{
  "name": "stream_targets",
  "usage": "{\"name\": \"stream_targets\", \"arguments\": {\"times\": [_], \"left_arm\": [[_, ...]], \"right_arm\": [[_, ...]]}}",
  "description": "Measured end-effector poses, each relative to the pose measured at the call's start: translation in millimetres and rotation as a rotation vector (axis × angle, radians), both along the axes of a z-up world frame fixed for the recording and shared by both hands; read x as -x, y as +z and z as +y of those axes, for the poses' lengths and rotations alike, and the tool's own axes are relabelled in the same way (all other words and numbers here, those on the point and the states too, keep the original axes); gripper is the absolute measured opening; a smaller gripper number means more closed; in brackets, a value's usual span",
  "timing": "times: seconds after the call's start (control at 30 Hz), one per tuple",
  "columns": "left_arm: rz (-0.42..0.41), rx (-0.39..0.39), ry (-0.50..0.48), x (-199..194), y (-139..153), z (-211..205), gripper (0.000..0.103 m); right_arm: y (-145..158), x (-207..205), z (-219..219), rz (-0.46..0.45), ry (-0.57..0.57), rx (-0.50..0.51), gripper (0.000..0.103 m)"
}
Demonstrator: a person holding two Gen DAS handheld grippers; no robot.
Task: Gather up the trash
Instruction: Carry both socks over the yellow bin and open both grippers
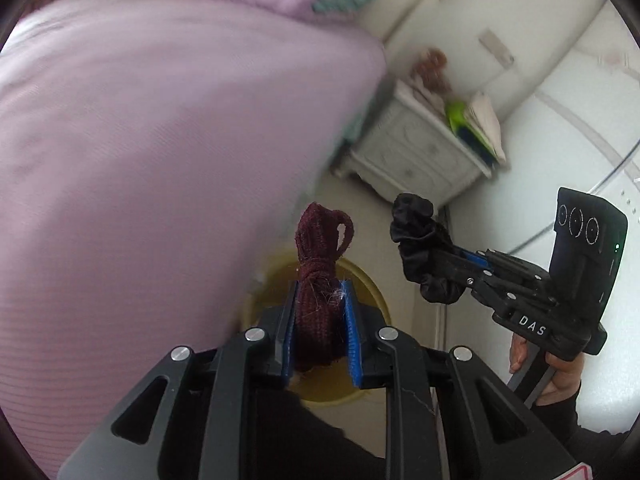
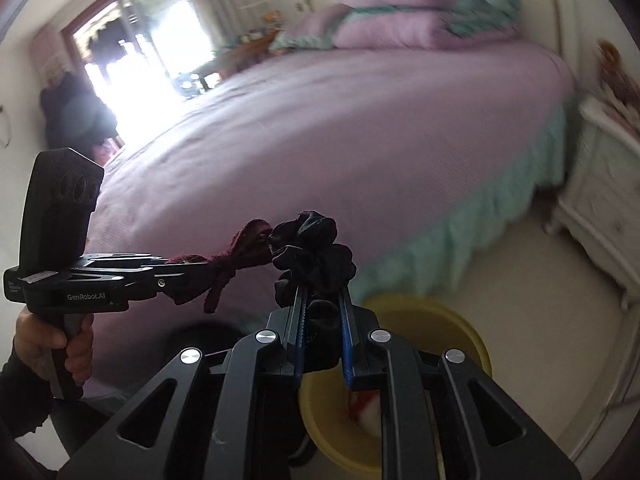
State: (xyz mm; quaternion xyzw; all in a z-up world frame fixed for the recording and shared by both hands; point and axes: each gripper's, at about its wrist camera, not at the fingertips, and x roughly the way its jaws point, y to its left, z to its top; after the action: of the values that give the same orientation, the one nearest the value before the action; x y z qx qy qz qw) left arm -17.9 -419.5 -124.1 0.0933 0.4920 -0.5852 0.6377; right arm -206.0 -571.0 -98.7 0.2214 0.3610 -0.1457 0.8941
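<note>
**Both grippers loaded above the yellow bin**

Maroon cord (image 1: 320, 280) is sitting pinched tight in my left gripper (image 1: 320, 300), its knotted loop pointing to twelve o'clock. I am clamping my right gripper (image 2: 322, 316) on a black scrunchie (image 2: 316, 248). Below both, at six o'clock, the yellow bin (image 2: 460, 320) is standing on the floor beside the bed (image 2: 360, 128).

Lilac-covered bed (image 2: 340, 128), white nightstand (image 1: 416, 152), seemingly cream floor (image 2: 520, 292).
</note>
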Motion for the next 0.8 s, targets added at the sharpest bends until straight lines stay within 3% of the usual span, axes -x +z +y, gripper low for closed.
{"name": "stream_targets", "arguments": {"times": [0.23, 0.3, 0.33, 0.4, 0.6, 0.8], "left_arm": [[0.038, -0.090, -0.093, 43, -51, -49, 0.021], [0.035, -0.106, -0.125, 52, -62, -61, 0.063], [0.007, -0.107, -0.115, 55, -64, -65, 0.092], [-0.064, -0.094, -0.109, 61, -63, -73, 0.094], [-0.215, -0.152, -0.154, 64, -57, -74, 0.094], [-0.254, -0.167, -0.156, 61, -59, -66, 0.094]], "right_arm": [[-45, 45, -21, 0.076, -0.097, -0.072, 0.014], [-53, 55, -27, 0.088, -0.118, -0.090, 0.014], [-58, 59, -27, 0.093, -0.130, -0.099, 0.014], [-66, 65, -30, 0.108, -0.144, -0.110, 0.015], [-90, 65, -34, 0.160, -0.148, -0.133, 0.015], [-104, 56, -34, 0.206, -0.146, -0.132, 0.018]]}}
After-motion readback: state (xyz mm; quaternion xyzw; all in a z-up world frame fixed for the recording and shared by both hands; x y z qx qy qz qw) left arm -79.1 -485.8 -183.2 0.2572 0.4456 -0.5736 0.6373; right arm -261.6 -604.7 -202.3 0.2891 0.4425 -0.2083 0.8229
